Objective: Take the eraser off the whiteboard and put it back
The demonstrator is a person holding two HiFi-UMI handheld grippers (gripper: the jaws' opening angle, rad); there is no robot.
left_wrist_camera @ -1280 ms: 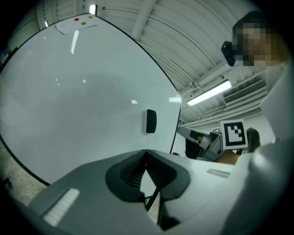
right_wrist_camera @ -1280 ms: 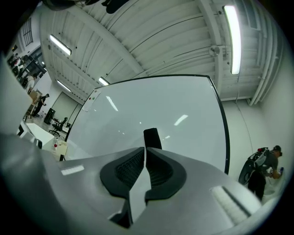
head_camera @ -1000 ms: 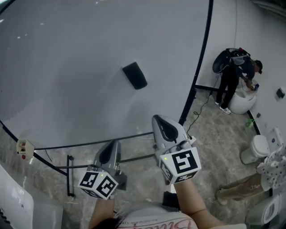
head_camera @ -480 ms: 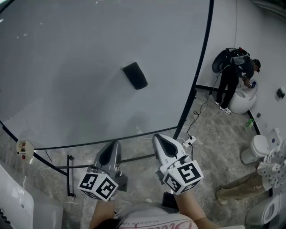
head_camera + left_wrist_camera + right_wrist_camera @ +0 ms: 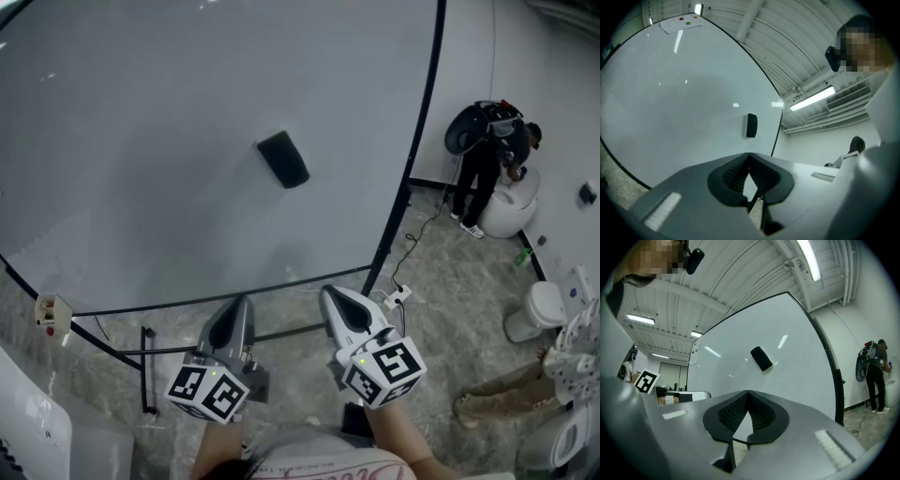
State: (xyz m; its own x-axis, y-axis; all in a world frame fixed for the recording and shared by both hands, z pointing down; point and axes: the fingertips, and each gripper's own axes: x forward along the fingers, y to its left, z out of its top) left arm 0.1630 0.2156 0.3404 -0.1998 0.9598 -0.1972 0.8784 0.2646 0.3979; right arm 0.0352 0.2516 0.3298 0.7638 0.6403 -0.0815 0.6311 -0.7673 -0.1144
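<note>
A black eraser (image 5: 283, 158) sticks on the large whiteboard (image 5: 141, 141), tilted, toward its right side. It also shows in the left gripper view as the eraser (image 5: 751, 125) and in the right gripper view as the eraser (image 5: 761, 358). Both grippers hang low, well back from the board, below its bottom edge. My left gripper (image 5: 237, 309) is shut and empty, its tips (image 5: 749, 155) meeting. My right gripper (image 5: 333, 297) is shut too, with nothing between its pads (image 5: 747, 393).
The board's black frame (image 5: 412, 150) runs down the right side, with stand bars (image 5: 150, 375) on the floor below. A person (image 5: 487, 159) stands at the far right by white seats (image 5: 544, 309). A cable with a plug (image 5: 398, 295) lies near the board's foot.
My right gripper has dropped lower and rolled a little, away from the board. The left gripper has stayed where it was. The eraser has not moved.
</note>
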